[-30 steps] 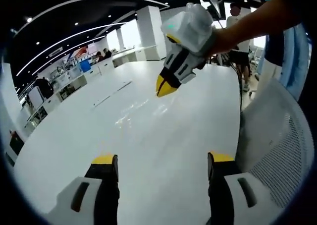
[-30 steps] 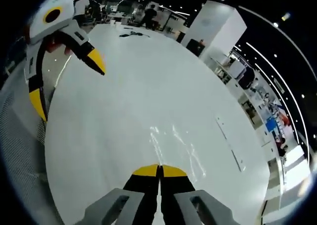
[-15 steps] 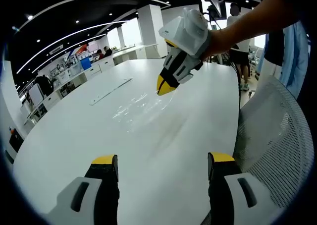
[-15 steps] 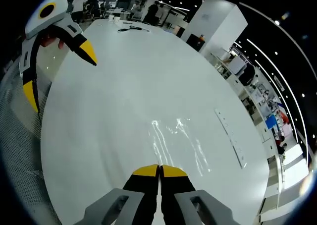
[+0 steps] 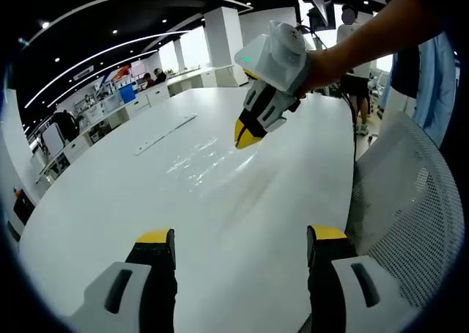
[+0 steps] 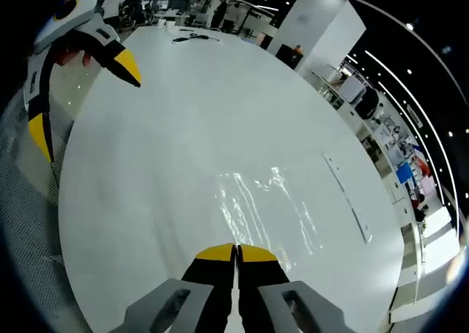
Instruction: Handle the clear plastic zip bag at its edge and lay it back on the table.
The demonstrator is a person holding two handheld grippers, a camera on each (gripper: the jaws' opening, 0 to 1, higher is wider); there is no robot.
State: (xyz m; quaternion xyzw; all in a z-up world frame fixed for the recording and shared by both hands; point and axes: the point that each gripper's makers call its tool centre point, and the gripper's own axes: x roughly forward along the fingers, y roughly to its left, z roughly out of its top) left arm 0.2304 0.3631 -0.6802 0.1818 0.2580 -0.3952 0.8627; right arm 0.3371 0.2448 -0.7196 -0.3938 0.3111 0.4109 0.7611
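Right gripper (image 6: 236, 252) closed — bag (image 6: 265, 210) flat on table (image 6: 183, 113).

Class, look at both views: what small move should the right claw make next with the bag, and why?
Probably open the right claw and let go. Its tips are together at the near edge of the clear zip bag, which appears to lie flat on the white table. The left claw stands open, away from it.

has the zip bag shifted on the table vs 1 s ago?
Cannot tell. Both cameras moved. In the right gripper view the bag lies near the flat strip as before; the right gripper stays shut at its edge.
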